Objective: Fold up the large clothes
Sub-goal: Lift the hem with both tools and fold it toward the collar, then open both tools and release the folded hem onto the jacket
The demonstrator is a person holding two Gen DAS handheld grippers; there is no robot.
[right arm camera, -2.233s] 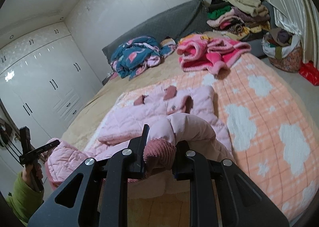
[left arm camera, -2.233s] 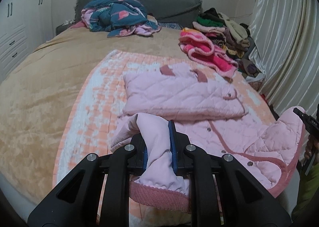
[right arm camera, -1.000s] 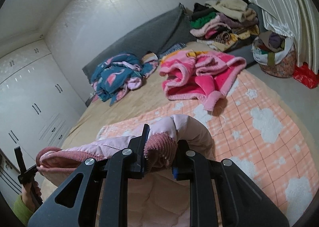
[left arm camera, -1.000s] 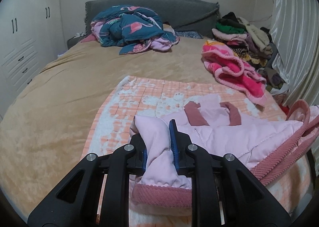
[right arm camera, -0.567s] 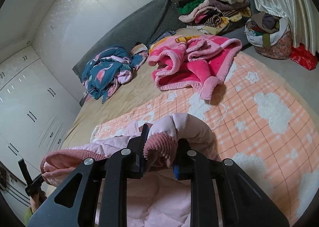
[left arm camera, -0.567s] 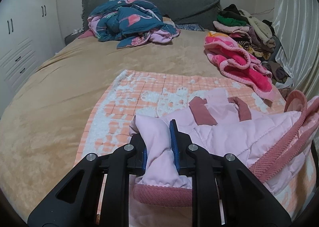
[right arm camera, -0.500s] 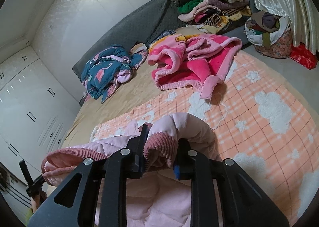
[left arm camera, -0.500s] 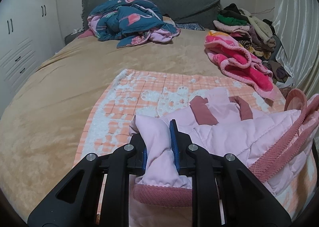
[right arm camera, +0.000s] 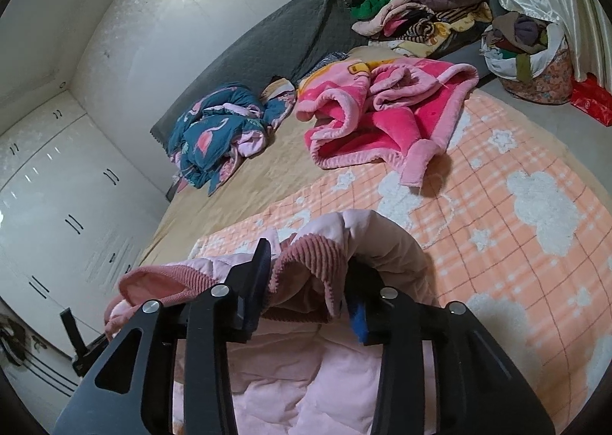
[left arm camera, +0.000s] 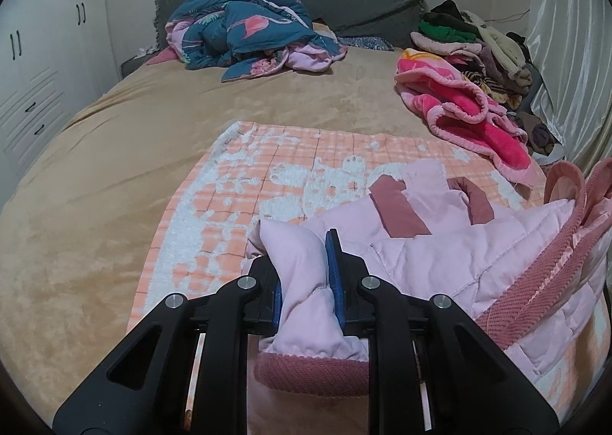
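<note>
Bed with checked blanket (left arm camera: pixel 237 182); pink jacket (left arm camera: pixel 459 255) folded near us. Left gripper (left arm camera: pixel 304 274) clamps one cuff; right gripper (right arm camera: pixel 306 285) is opening, cuff loose between jaws. We risk an uneven, lopsided fold.

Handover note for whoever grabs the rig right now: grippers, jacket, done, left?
Left gripper: shut on a fold of the pink jacket.
Right gripper: jaws opening, ribbed hem between them, looks about released.
Jacket lies on the orange blanket, folded over itself, collar at the far side.
Done: lower part laid over the upper.
Left: release the left, smooth it, likely another fold. Pink robe unfolded beyond.
</note>
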